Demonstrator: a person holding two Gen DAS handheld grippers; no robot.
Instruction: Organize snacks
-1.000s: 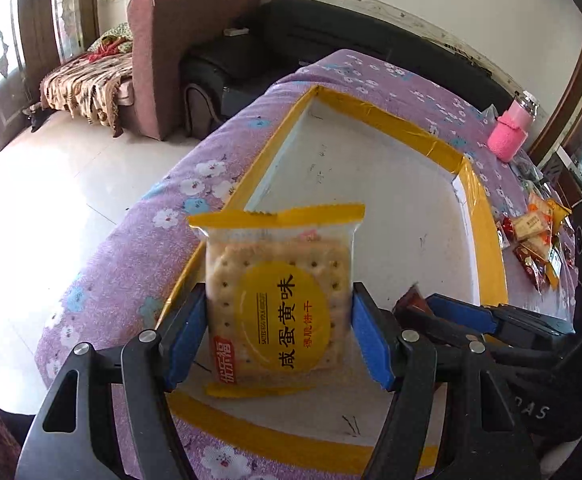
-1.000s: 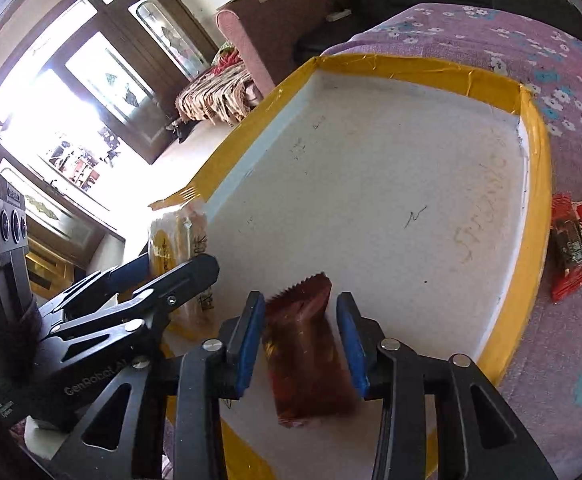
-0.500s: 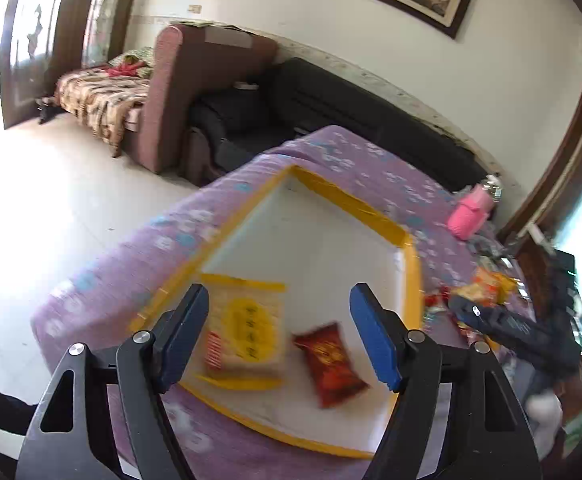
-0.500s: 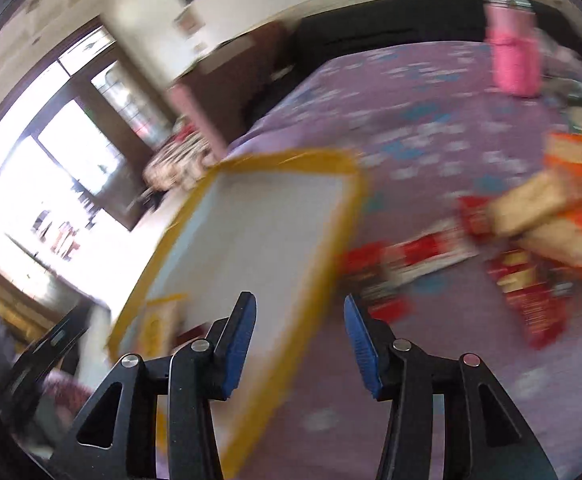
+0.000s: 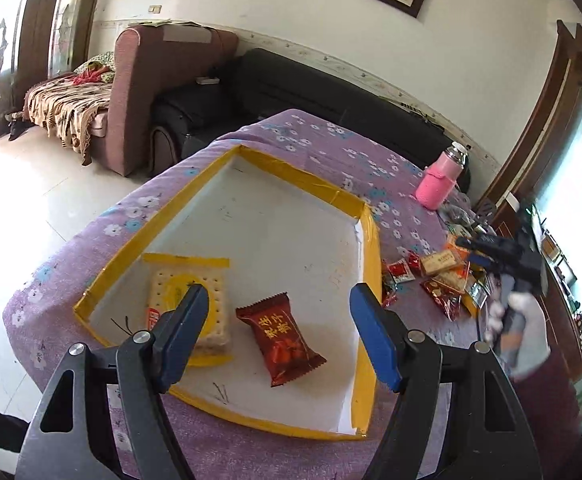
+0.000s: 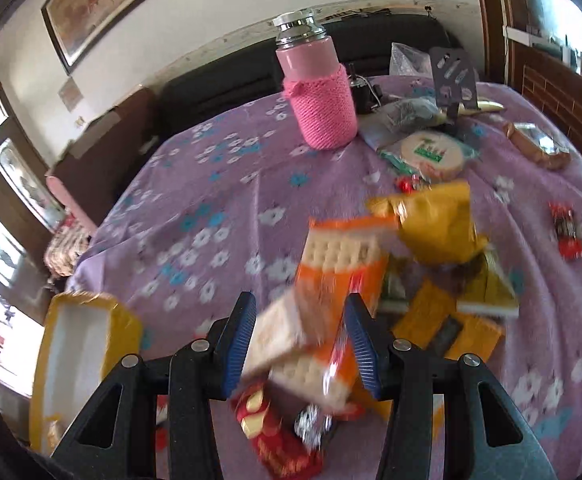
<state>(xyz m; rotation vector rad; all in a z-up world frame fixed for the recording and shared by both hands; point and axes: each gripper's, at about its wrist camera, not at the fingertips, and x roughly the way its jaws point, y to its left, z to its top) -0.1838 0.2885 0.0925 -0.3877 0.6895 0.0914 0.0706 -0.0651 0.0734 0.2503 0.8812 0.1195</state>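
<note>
The left gripper [image 5: 279,334] hovers spread above the tray [image 5: 371,248], the right gripper [image 6: 297,344] spread over the snack pile [image 6: 391,280], while the red packet [image 5: 281,338] lies lengthwise toward lower right.

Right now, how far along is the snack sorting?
Done: a yellow cracker pack and a dark red snack pack lie in the yellow-edged tray. In hand: nothing; the left tongs are open above the tray, and the right tongs are open over the snack pile. Left: that whole pile on the purple cloth.
</note>
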